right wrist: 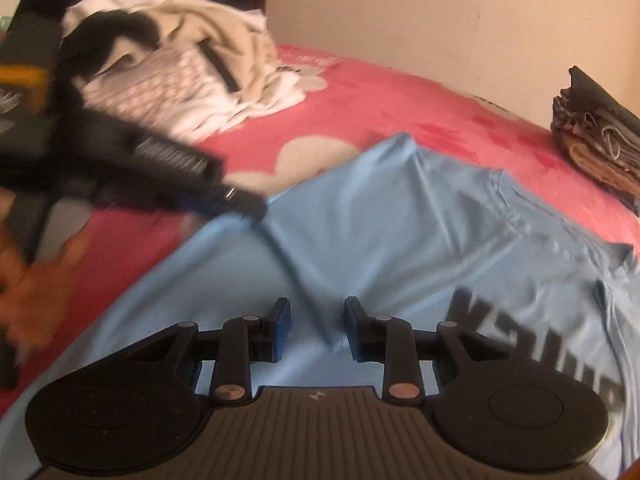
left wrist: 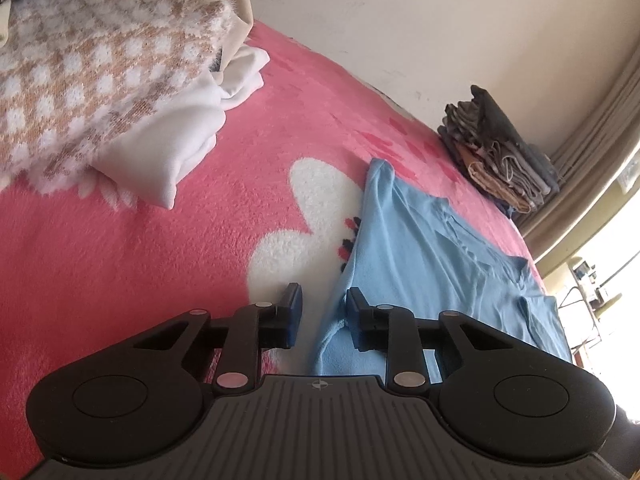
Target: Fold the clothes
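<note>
1. A light blue T-shirt lies spread on the bed, wrinkled, with dark printed letters showing near its right side in the right wrist view.
2. The bed is covered by a pink fleece blanket with a white flower shape just beside the shirt's edge.
3. The left gripper sits at the shirt's left edge: its fingers are spread apart, one over the pink blanket and the other over the blue cloth, with the hem lying in the gap and neither pad pressing it.
4. The right gripper hovers low over the middle of the shirt; its fingers are likewise spread, with a raised fold of blue cloth between them but not pinched.
5. In the right wrist view the left gripper appears blurred at the shirt's far left edge, held by a hand.
6. A heap of unfolded clothes, topped by a fuzzy tan-and-white patterned knit, rests well apart from the shirt on the blanket.
7. A neat stack of folded garments in grey, black and tan sits near the wall, beyond the shirt's far end.
</note>
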A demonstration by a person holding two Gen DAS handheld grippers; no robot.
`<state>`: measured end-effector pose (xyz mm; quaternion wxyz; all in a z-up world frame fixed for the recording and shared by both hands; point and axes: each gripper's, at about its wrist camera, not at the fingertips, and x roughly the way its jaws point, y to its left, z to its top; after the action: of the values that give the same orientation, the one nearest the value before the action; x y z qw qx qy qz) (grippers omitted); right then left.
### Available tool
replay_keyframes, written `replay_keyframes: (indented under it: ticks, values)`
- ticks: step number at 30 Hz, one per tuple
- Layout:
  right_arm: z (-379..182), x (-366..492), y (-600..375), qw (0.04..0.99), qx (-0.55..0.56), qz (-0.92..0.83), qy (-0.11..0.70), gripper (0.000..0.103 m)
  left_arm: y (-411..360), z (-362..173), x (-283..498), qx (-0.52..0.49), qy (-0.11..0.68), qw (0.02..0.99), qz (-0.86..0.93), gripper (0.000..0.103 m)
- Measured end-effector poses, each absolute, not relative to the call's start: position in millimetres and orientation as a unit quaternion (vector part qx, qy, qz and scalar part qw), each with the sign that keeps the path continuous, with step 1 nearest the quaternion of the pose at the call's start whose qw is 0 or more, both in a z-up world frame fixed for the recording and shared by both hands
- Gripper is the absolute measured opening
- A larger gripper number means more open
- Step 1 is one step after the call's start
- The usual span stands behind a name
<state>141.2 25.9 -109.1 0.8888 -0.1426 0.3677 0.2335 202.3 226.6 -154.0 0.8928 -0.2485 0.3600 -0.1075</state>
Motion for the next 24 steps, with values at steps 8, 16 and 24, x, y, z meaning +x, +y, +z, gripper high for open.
replay_keyframes:
  ticks: [8, 16, 24]
  values:
    - [-80.2, 188.0, -11.0, 0.932, -0.057, 0.166, 0.317, 0.032, 223.6, -153.1, 200.6, -0.236, 0.356, 0.898, -0.107, 0.027]
    - [-110.1, 225.3, -81.5, 0.927, 0.084, 0.075, 0.357, 0.031, 224.7, -155.1, 204.8, -0.232, 0.350, 0.900, -0.118, 0.027]
    - [-48.1, 107.4, -148.3, 0.930, 0.105, -0.029, 0.350, 0.032, 215.7, -137.6, 198.6, -0.181, 0.350, 0.912, -0.118, 0.035]
